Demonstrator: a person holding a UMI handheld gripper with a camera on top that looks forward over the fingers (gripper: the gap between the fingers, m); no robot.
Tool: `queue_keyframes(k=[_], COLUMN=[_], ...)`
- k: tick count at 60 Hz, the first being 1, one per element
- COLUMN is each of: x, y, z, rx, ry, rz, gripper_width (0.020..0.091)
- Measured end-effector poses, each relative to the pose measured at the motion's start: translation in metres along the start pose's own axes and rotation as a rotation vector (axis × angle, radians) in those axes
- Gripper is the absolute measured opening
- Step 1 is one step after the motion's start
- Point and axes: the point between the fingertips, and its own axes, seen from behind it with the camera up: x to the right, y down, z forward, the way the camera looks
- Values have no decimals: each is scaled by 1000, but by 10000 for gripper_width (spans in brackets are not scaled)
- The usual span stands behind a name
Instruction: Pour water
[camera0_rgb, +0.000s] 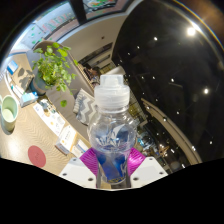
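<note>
Gripper view: my gripper (112, 165) pinching clear water bottle (111, 125), white cap (111, 92) on. Risk: smooth plastic slipping once tilted; green cup (9, 110) well apart.

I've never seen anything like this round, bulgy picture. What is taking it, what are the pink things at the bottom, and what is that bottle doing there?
A person carries a hand-held gripper with two fingers, and a wide-angle camera riding on it looks forward along them, hence the bulge. The pink pieces are the pads on the fingers' inner faces. They press from both sides on a clear plastic bottle with a white cap, so the bottle is held. Beyond it, a leafy plant stands on a light table, along with a green cup and a red round mat.
</note>
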Motion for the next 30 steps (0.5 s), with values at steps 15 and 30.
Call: queue_keyframes(k=[15, 30], x=[-103, -175], y=[-91, -75], z=[1, 2], rx=[155, 142], ry=[46, 10], rz=[-686, -1143], gripper_width=[333, 334])
